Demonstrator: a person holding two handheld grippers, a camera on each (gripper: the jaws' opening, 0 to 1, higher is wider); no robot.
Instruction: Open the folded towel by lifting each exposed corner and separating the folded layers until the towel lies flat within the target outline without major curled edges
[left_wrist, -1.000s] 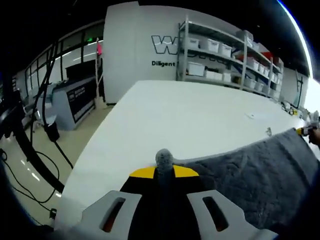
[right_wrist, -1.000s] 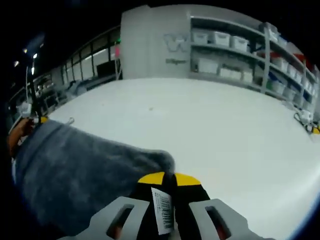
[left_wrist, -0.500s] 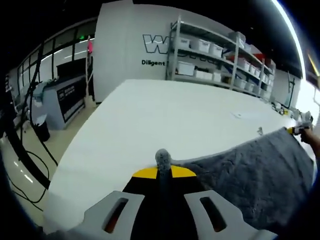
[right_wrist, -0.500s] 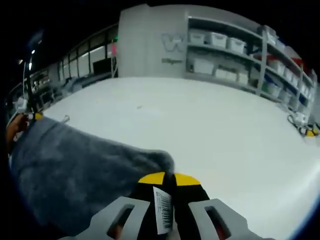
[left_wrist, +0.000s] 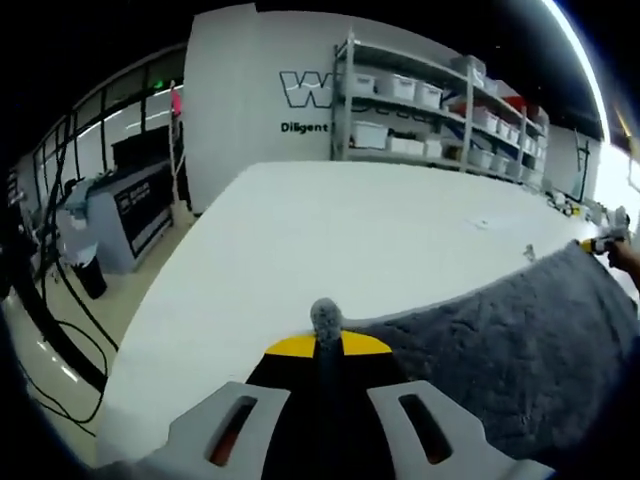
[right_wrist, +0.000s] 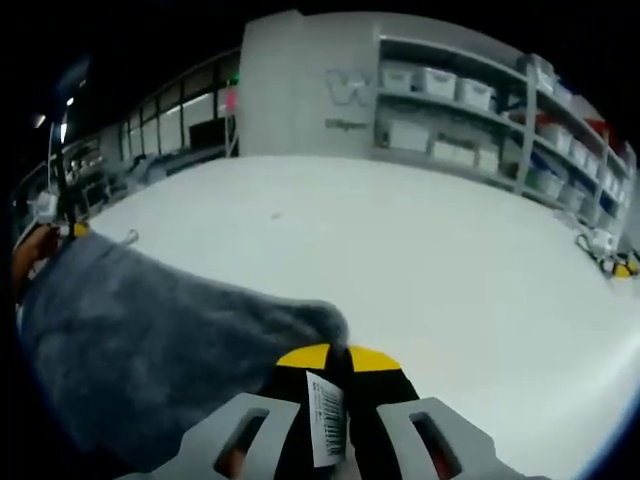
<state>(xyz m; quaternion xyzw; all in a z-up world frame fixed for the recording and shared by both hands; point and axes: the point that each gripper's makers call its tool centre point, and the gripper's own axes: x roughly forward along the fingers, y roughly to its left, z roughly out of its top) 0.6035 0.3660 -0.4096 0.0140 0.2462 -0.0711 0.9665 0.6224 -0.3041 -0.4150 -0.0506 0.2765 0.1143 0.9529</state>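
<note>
A grey towel (left_wrist: 510, 350) hangs stretched between both grippers above the white table (left_wrist: 330, 230). In the left gripper view my left gripper (left_wrist: 325, 330) is shut on one corner, a tuft of cloth poking out past the yellow tips. The towel spreads to the right, where the other gripper (left_wrist: 600, 243) holds its far corner. In the right gripper view my right gripper (right_wrist: 335, 345) is shut on a corner of the towel (right_wrist: 150, 350), which spreads left to the other gripper (right_wrist: 60, 232) and a hand (right_wrist: 28, 255).
Shelving racks (left_wrist: 440, 110) with white bins stand behind the table against a wall with lettering. A counter (left_wrist: 130, 200) and cables (left_wrist: 70, 290) sit on the floor left of the table. Small items (right_wrist: 610, 262) lie at the table's far right edge.
Both views have shifted slightly as the hands moved. The towel stays stretched between the two grippers, both still shut on its corners.
</note>
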